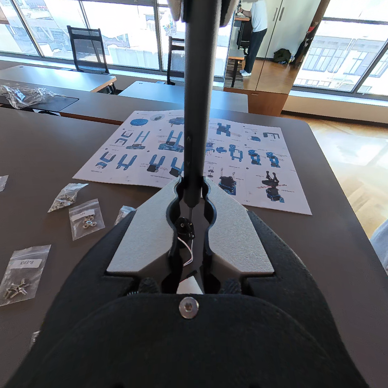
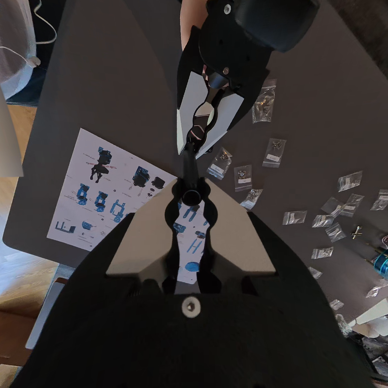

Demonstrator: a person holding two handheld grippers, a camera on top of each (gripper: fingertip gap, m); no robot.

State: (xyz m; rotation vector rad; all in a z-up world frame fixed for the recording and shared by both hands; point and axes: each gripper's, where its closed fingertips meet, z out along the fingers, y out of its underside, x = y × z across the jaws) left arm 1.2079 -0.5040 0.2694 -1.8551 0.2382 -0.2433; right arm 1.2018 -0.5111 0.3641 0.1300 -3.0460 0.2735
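Observation:
My left gripper (image 1: pixel 192 182) is shut on a small black servo (image 1: pixel 184 228) with red and white wires, held low between its fingers above the dark table (image 1: pixel 42 147). A dark grey powered screwdriver (image 1: pixel 197 94) comes down from above. Its thin bit reaches the servo's top. My right gripper (image 2: pixel 191 182) is shut on the screwdriver's upper end (image 2: pixel 191 196) and looks straight down along it. The left gripper (image 2: pixel 188 150) and the servo (image 2: pixel 196 134) also show in the right wrist view. The right gripper (image 1: pixel 199 12) shows at the top edge of the left wrist view.
A printed assembly sheet (image 1: pixel 252 168) lies flat behind the grippers and also shows in the right wrist view (image 2: pixel 94 189). Small clear bags of screws and nuts (image 1: pixel 86 218) (image 2: pixel 273 151) are scattered beside it. A blue metal part (image 2: pixel 382 266) lies at the right. A person (image 1: pixel 256 31) stands far off. My hands' fingertips stand some 10 cm from each other.

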